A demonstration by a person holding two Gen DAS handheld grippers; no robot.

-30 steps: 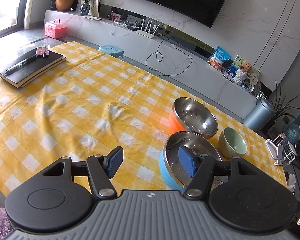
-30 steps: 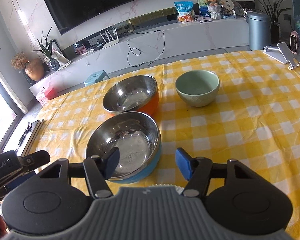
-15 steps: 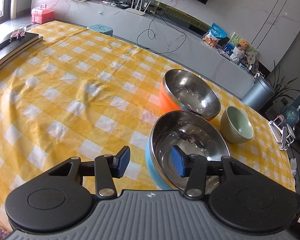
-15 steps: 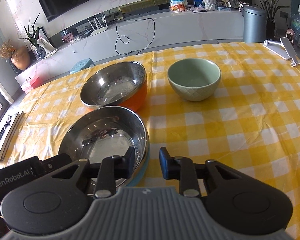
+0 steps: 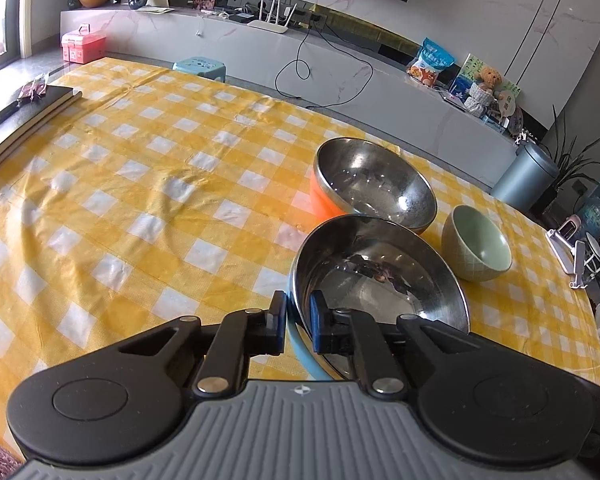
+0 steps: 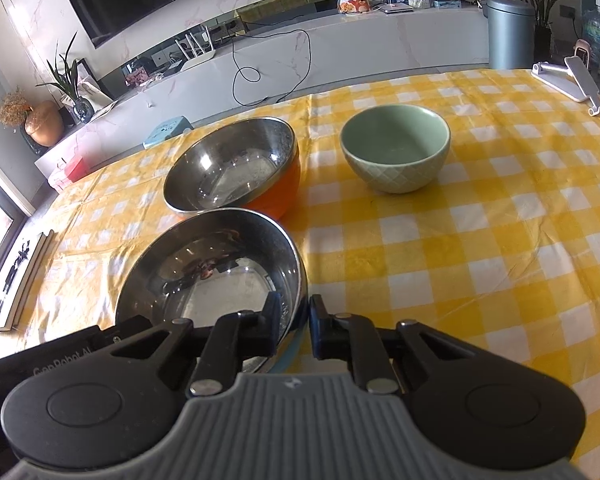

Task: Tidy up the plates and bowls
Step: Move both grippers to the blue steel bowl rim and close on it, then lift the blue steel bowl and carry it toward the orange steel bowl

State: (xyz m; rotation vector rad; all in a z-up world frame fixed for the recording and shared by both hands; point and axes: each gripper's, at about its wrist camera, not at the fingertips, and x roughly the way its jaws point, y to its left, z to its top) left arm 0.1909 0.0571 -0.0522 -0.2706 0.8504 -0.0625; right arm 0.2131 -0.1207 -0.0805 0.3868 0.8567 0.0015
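A steel bowl with a blue outside [image 5: 380, 276] [image 6: 212, 272] sits nearest me on the yellow checked tablecloth [image 5: 140, 208]. My left gripper [image 5: 299, 322] is shut on its near-left rim, one finger inside and one outside. My right gripper [image 6: 295, 326] is shut on its near-right rim the same way. A steel bowl with an orange outside [image 5: 372, 184] [image 6: 236, 168] stands just behind it. A small green ceramic bowl [image 5: 478, 242] [image 6: 396, 146] stands to the right of both.
A dark notebook with a pen [image 5: 24, 116] lies at the table's left edge and also shows in the right wrist view [image 6: 16, 280]. A white phone stand [image 6: 576, 84] sits at the far right corner. The table's right edge [image 5: 596, 344] is near the green bowl.
Both grippers have moved in on the blue bowl and closed from wide open onto its rim, the left on the left side, the right on the right side.
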